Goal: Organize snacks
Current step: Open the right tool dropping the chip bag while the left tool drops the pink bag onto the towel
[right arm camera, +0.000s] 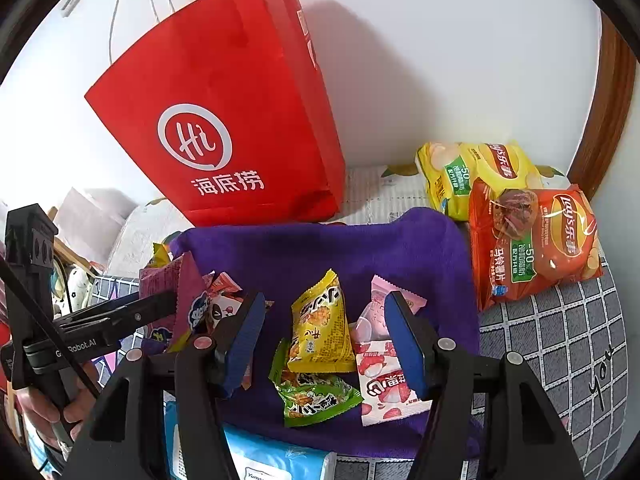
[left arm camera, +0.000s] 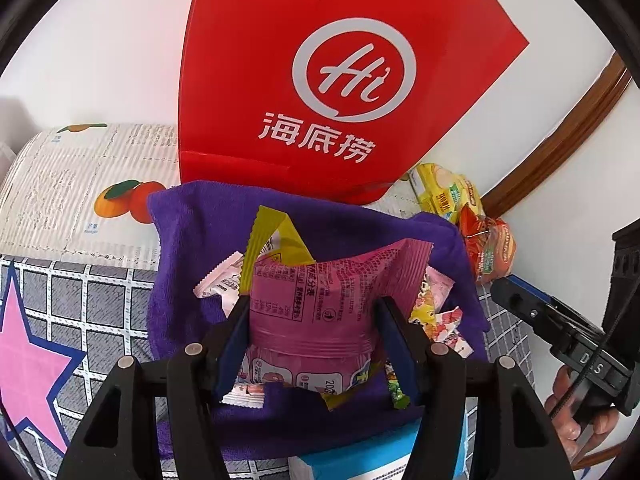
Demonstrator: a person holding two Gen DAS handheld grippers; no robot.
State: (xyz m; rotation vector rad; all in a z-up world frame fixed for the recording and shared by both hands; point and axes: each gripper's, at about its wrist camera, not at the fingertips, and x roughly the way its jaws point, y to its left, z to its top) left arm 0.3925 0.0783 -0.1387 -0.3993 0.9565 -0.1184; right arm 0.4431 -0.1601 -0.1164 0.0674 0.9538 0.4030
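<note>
White wall behind, a bed with a grey grid sheet (right arm camera: 560,340) and a fruit-print mat (left arm camera: 80,184); a purple cloth (right arm camera: 320,248) is spread on it as the work area. Going left to right: the left claw (left arm camera: 312,320) is clamped on a pink snack packet (left arm camera: 320,300), held up off the cloth, also visible at the left edge of the right wrist view (right arm camera: 180,300). Behind it stands a red paper bag (right arm camera: 224,120) with white handles, touching the cloth's back edge, probably the destination, though I cannot see inside it. Centre: right claw (right arm camera: 324,336) with fingers apart, empty, hovering over a loose pile: yellow packet (right arm camera: 320,324), green packet (right arm camera: 316,396), pink lychee packet (right arm camera: 384,384) and a few more small ones. Right: yellow chips bag (right arm camera: 472,176) and orange chips bag (right arm camera: 532,240) lie just off the cloth, overlapping. A blue tissue pack (right arm camera: 276,460) sits at the near edge. Progress looks early: one packet in hand, none visibly sorted, small packets and both chip bags still left.
</note>
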